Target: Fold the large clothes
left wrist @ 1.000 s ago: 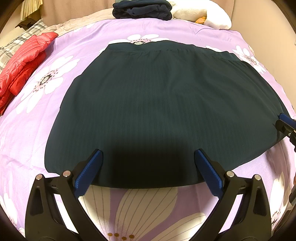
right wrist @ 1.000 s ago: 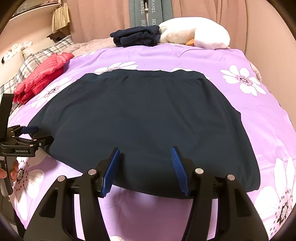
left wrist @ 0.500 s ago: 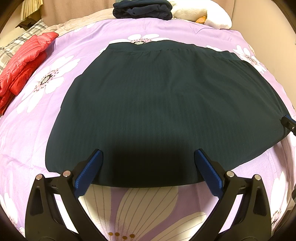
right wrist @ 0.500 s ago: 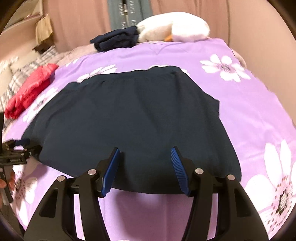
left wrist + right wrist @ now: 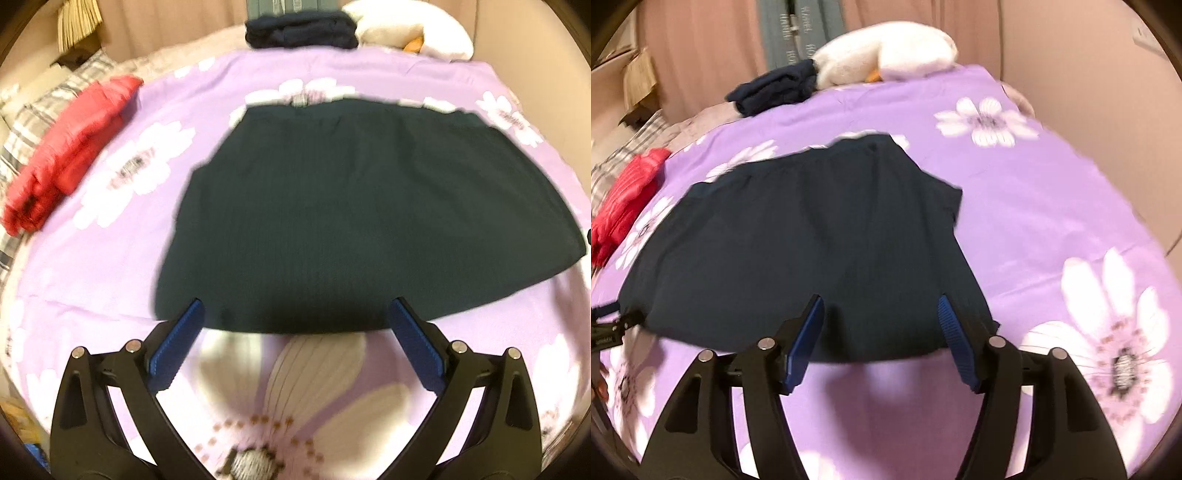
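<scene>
Hovering over the dark skirt spread flat on the purple floral bedspread, left gripper stood wide open, empty; right gripper jaws were opening, nothing pinched between them.

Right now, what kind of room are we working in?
Most likely a bedroom. The dark skirt lies spread on a bed with a purple floral duvet cover, a plaid pillow sits at its far left corner, and a white plush toy rests against the curtained wall.
</scene>
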The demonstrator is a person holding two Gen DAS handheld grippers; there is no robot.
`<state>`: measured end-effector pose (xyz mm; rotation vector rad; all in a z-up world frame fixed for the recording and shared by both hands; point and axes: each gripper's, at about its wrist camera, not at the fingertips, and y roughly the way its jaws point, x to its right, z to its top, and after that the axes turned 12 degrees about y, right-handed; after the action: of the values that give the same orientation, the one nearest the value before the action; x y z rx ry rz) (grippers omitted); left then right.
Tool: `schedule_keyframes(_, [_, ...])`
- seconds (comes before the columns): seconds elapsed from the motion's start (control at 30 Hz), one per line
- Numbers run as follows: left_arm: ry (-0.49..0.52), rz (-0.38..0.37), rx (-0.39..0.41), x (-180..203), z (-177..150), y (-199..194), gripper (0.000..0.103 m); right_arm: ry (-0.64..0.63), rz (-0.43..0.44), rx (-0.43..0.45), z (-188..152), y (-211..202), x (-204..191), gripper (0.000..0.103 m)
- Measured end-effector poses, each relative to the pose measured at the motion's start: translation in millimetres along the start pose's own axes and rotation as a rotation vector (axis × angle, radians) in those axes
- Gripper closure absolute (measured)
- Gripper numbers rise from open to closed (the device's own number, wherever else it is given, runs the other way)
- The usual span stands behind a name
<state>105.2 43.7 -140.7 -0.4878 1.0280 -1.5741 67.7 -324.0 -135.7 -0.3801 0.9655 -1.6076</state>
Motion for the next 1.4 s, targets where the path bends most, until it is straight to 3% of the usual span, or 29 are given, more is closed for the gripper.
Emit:
schedule_keyframes(0.07, [-0.007, -0.001, 0.043, -3, 10, -34, 0.002, -0.041, 0.039, 0.024, 5, -30, -16, 0.013])
schedule_keyframes(0.2, [-0.035, -0.049, 0.153, -8, 30, -114, 0.002, -0.073, 0.062, 0.077, 22, -86, -46, 0.001])
schedule_keyframes(0.33, [-0.045, -0.087, 0.247, -11, 47, -186, 0.002, -0.082, 0.1, 0.082, 39, -136, -70, 0.001])
schedule_keyframes(0.43, [-0.044, -0.084, 0.284, -9, 57, -221, 0.002, -0.129, 0.064, 0.11, 49, -176, -94, 0.001])
schedule_keyframes(0.6, [-0.043, -0.008, 0.314, 1, 55, -268, 0.002, -0.108, 0.087, 0.126, 57, -222, -110, 0.001])
schedule_keyframes(0.77, [-0.052, -0.012, 0.267, 9, 40, -267, 0.002, -0.112, 0.091, 0.151, 42, -245, -114, 0.001])
schedule_keyframes(1.07, [-0.027, -0.003, 0.194, 25, 19, -247, 0.002, -0.12, 0.069, 0.027, 15, -224, -116, 0.001])
schedule_keyframes(1.4, [-0.035, -0.012, 0.162, 24, 16, -237, 0.002, -0.112, 0.066, 0.018, 10, -220, -119, 0.001])
